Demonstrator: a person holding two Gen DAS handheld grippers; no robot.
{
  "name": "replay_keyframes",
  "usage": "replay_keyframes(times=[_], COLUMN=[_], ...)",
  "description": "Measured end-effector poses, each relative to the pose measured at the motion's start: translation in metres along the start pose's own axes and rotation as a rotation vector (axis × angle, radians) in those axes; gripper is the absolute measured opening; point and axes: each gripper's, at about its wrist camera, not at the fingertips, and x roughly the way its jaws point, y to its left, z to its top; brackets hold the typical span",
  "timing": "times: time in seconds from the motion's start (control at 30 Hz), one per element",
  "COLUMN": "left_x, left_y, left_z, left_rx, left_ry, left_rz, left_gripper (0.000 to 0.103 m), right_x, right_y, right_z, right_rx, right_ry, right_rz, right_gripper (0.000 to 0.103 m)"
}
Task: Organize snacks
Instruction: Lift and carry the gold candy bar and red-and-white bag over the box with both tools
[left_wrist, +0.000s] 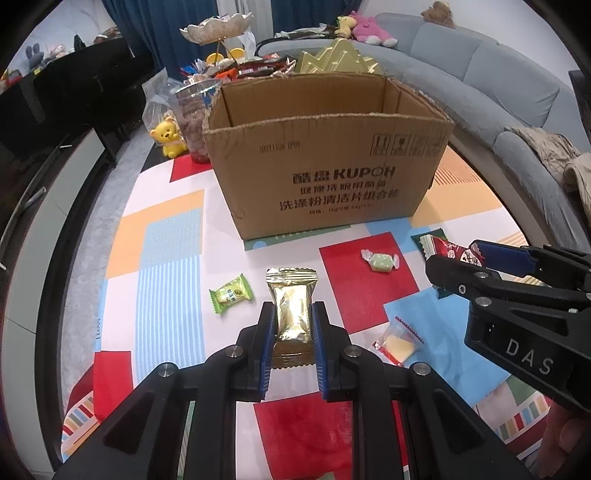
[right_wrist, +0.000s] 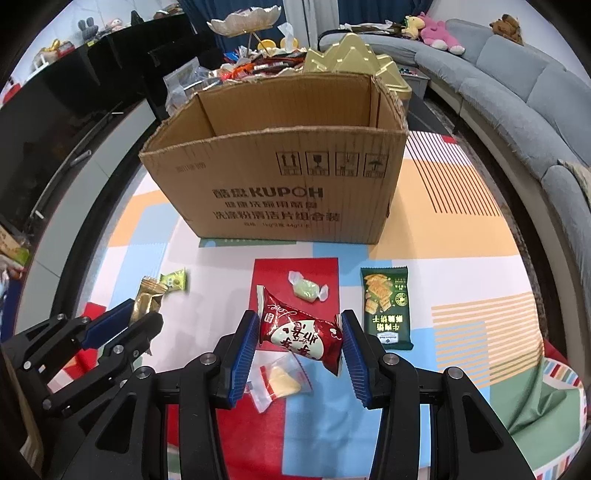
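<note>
in the left wrist view, a gold packet (left_wrist: 293, 310) is held between the two blue pads of the left gripper (left_wrist: 293, 314). the jaws are closed snug on its sides. the packet is up off the bright patchwork cloth (left_wrist: 170, 258). ahead, an open cardboard box (left_wrist: 328, 173) is seen on the cloth. a small green packet (left_wrist: 231, 293) and a pale green candy (left_wrist: 380, 260) are left lying in front of the box, and a clear bag with a yellow piece (left_wrist: 399, 341) is near the right side. the right gripper (left_wrist: 458, 264) is seen at the right edge with a red packet (left_wrist: 452, 253) in it.

in the right wrist view, the red packet (right_wrist: 299, 332) is pinched by its ends between the pads of the right gripper (right_wrist: 299, 332). the jaws are partly open, as wide as the packet. it is tilted and held above the cloth. a dark green cracker packet (right_wrist: 386, 306) is seen lying flat just to the right. the box (right_wrist: 280, 184) is straight ahead, top open.

the step in hand looks like carrying: one snack is held in each gripper. next, both should be lifted higher than the box wall, moved over the open top, and let go inside. four snacks are then left to be picked up.
</note>
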Motion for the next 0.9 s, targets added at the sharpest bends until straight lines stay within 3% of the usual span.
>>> replay_keyframes(times=[0.9], left_x=[-0.037], left_y=[0.004], left_z=[0.023], left_rx=[-0.076], left_ry=[-0.043], left_rz=[0.041], left_gripper=[0.020], right_x=[-0.044], right_y=[-0.004], right_z=[0.016], right_rx=[-0.026], right_ry=[-0.111], right_rz=[-0.011], right_gripper=[0.046])
